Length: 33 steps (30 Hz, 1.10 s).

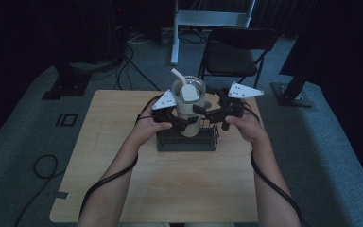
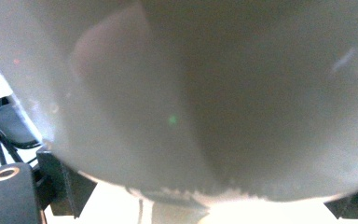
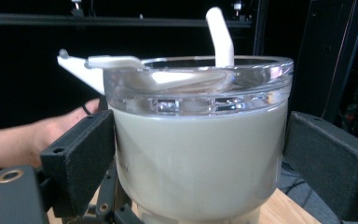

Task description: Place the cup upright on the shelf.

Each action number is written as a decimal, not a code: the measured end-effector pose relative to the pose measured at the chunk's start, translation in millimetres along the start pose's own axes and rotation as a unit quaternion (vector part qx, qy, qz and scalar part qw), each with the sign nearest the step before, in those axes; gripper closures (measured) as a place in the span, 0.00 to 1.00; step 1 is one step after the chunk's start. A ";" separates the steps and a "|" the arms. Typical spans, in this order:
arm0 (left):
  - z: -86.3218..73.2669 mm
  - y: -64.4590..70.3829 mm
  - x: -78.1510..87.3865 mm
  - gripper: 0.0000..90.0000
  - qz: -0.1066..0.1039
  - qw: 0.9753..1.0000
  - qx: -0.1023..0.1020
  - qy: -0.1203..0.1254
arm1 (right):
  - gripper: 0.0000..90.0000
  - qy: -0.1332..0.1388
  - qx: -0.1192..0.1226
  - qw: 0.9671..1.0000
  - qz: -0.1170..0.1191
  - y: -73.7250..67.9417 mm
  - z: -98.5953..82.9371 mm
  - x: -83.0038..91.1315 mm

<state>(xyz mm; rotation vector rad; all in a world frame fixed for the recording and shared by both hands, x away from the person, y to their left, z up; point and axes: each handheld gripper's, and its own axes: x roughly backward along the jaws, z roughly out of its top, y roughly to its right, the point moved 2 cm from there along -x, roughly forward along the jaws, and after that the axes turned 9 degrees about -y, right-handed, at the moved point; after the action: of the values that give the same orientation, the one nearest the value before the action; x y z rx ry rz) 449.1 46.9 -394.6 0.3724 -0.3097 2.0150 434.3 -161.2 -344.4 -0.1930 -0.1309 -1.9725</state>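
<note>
Item: cream tumbler (image 1: 188, 111) with clear lid (image 3: 200, 84), frame centre, standing in dark rack (image 1: 187, 140) on worktop (image 1: 179, 184). Right tongs (image 3: 200, 154) straddle it; left tongs (image 1: 179, 122) probably likewise. We squeeze evenly, lift straight.

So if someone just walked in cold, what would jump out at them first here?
The cream tumbler with a clear lid and white straw, standing in a dark wire rack mid-table. Then the left gripper and right gripper closing in from either side, jaws flanking its body.
</note>
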 end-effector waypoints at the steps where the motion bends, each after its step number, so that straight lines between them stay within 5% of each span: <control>1: 0.7 -3.6 -0.6 0.11 0.004 1.000 -0.004 -0.004 | 0.10 -0.004 0.003 1.000 -0.001 1.5 0.6 -1.1; 4: -1.7 -9.2 -2.7 0.11 0.006 1.000 -0.005 -0.008 | 0.10 -0.026 0.011 1.000 -0.009 6.1 0.5 -6.4; 16: -27.1 -15.9 -20.1 0.10 0.011 1.000 0.012 -0.014 | 0.10 -0.033 -0.012 0.999 -0.013 17.4 -21.2 -17.6; 22: -40.7 -15.2 -27.6 0.10 0.013 0.999 0.010 -0.034 | 0.10 -0.042 -0.023 0.999 -0.013 19.8 -36.8 -19.0; 33: -41.0 -13.4 -30.7 0.10 0.010 0.997 0.020 -0.072 | 0.10 -0.038 -0.043 0.998 -0.016 23.2 -46.9 -18.0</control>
<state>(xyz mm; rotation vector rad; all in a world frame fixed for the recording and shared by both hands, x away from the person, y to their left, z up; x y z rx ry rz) 469.1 43.2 -443.5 0.5434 -0.3633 2.0203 459.0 -162.8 -393.9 -0.3235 -0.0982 -2.0056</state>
